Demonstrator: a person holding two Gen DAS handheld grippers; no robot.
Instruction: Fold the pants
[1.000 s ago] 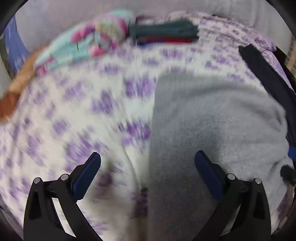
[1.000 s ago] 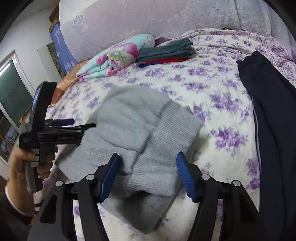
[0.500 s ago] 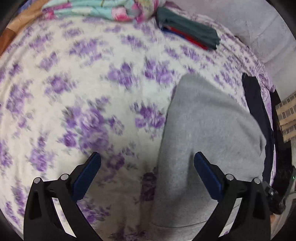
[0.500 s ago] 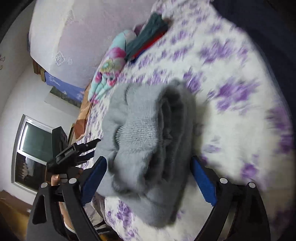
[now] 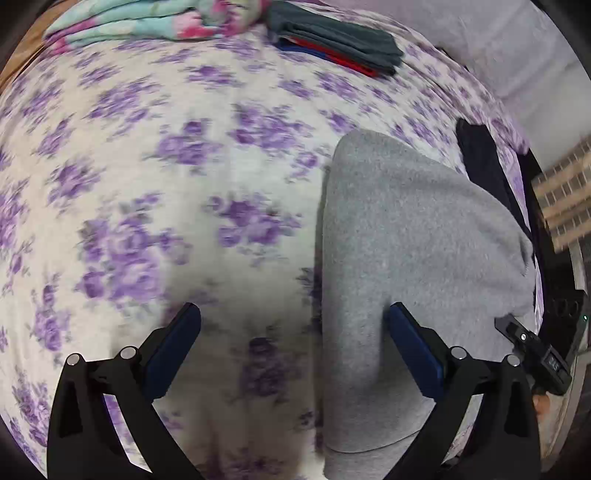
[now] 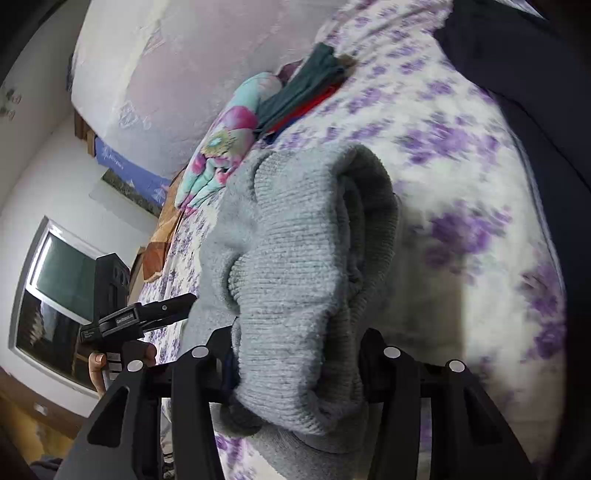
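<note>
The grey folded pants (image 5: 406, 240) lie on the purple-flowered bedsheet (image 5: 166, 184). My left gripper (image 5: 291, 343) is open and empty, its fingers straddling the pants' left edge just above the bed. In the right wrist view my right gripper (image 6: 295, 365) is shut on the ribbed cuff end of the grey pants (image 6: 295, 240), with the thick folded bundle bunched between the jaws. The left gripper also shows in that view (image 6: 147, 314), held in a hand at the left.
A floral blanket (image 5: 147, 22) and a stack of folded dark green, red and blue clothes (image 5: 340, 40) lie at the far end of the bed. Dark navy pants (image 6: 535, 74) lie along the right side. A padded headboard (image 6: 184, 55) stands behind.
My right gripper has closed on the grey pants' folded end, which was between open jaws half a second ago. My left gripper has stayed open and shifted slightly over the pants' left edge.
</note>
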